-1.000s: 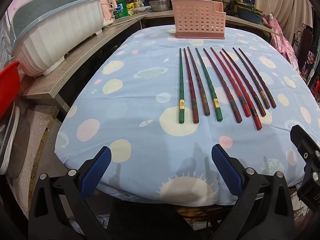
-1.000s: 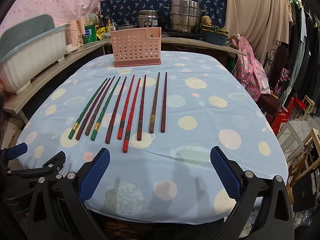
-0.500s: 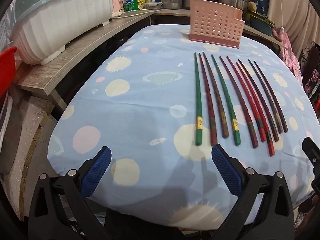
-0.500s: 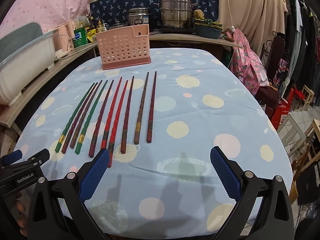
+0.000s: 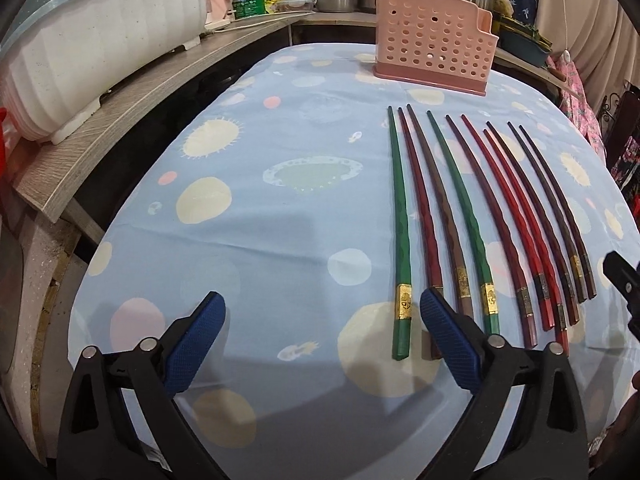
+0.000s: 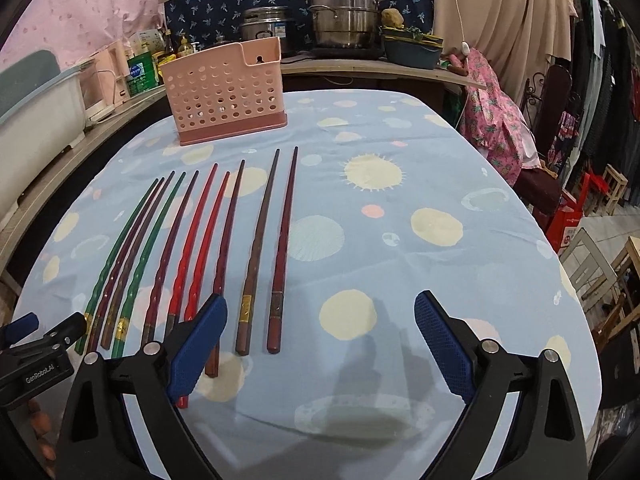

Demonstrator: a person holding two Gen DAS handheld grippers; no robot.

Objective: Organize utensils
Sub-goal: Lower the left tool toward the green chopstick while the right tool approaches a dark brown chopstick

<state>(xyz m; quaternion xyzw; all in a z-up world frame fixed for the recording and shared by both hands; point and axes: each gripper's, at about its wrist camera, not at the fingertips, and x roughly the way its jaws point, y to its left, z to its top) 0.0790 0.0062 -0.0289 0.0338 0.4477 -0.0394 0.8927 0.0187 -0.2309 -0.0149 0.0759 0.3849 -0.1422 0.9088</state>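
Note:
Several chopsticks, green, brown, dark red and bright red, lie side by side on the blue spotted tablecloth (image 5: pixel 248 216). The leftmost is a green chopstick (image 5: pixel 400 232), which also shows in the right wrist view (image 6: pixel 116 248). A pink perforated utensil holder (image 5: pixel 434 54) stands behind them; it also shows in the right wrist view (image 6: pixel 226 90). My left gripper (image 5: pixel 322 334) is open and empty, with the green chopstick's butt end between its fingers. My right gripper (image 6: pixel 320 334) is open and empty, with the two rightmost brown chopsticks (image 6: pixel 256 264) between its fingers.
A wooden shelf (image 5: pixel 132 112) runs along the table's left side and carries a white dish rack (image 5: pixel 92 36). Pots (image 6: pixel 344 16), bottles and a green basin (image 6: pixel 412 50) stand on the counter behind. Chairs and clothing stand to the right (image 6: pixel 496 120).
Both grippers have moved forward and lower over the table's front edge, closer to the chopsticks' butt ends. Both stay open. The chopsticks have not moved.

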